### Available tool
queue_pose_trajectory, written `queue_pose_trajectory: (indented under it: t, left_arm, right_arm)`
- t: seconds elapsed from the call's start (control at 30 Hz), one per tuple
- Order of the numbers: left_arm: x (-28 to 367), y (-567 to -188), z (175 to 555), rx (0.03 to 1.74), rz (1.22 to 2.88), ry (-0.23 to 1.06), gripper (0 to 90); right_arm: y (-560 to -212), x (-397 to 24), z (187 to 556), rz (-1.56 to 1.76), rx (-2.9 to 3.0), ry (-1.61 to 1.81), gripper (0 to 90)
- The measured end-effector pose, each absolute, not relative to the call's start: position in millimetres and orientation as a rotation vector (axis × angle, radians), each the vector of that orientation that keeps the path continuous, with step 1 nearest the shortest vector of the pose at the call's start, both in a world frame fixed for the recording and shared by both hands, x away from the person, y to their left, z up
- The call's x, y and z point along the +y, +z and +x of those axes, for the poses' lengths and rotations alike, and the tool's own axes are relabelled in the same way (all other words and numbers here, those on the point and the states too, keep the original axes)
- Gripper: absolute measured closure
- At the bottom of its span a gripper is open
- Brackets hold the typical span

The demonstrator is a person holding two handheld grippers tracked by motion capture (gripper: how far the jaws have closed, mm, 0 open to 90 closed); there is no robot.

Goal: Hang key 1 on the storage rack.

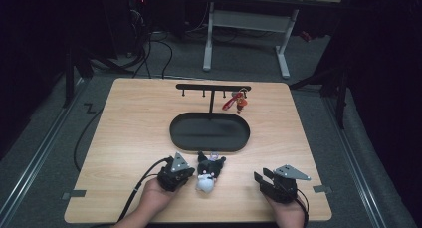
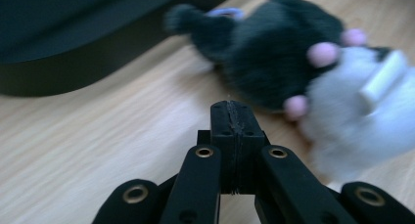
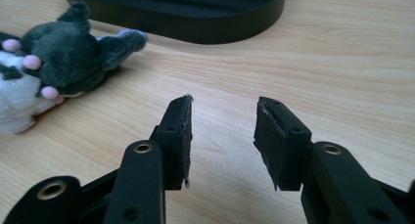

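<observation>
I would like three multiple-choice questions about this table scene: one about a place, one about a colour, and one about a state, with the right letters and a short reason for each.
1. Where does the plush toy lie?
A. inside the tray
B. on the table between the two grippers
C. hanging on the rack

2. What colour is the oval tray?
A. black
B. white
C. red

3. How do the jaws of the left gripper stand?
A. wide apart
B. shut on the plush toy
C. shut together with nothing between them

Answers:
1 B: in the high view the toy rests on the wooden table, in front of the tray, with the left gripper beside it and the right gripper farther off.
2 A: the tray and the rack above it are black.
3 C: in the left gripper view the pads meet, and the toy lies beyond them.
</observation>
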State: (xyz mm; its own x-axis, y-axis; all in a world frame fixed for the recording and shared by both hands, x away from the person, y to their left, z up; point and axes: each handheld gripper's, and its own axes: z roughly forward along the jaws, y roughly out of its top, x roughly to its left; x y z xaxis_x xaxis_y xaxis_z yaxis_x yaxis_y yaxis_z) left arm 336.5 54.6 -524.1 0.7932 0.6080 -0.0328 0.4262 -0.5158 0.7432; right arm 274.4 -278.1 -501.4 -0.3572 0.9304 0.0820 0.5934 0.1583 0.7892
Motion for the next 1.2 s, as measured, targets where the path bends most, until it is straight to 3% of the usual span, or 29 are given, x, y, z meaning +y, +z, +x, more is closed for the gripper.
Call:
queue_pose_trajectory:
  t: [0.53, 0.7, 0.93, 1.2]
  left_arm:
    - [-41, -516, 322, 0.572, 2.28, 0.234, 88.0]
    - [-46, -516, 324, 0.572, 2.272, 0.226, 86.1]
    - [-7, -519, 319, 0.617, 2.247, 0.248, 84.9]
    - [105, -508, 338, 0.804, 2.165, 0.396, 81.9]
  right_arm:
    - [-497, -296, 273, 1.497, 1.95, 1.097, 57.7]
    - [-500, -298, 274, 1.502, 1.959, 1.085, 57.6]
    - [-502, -300, 275, 1.516, 1.965, 1.085, 57.4]
    - [-505, -301, 276, 1.538, 1.976, 1.067, 57.4]
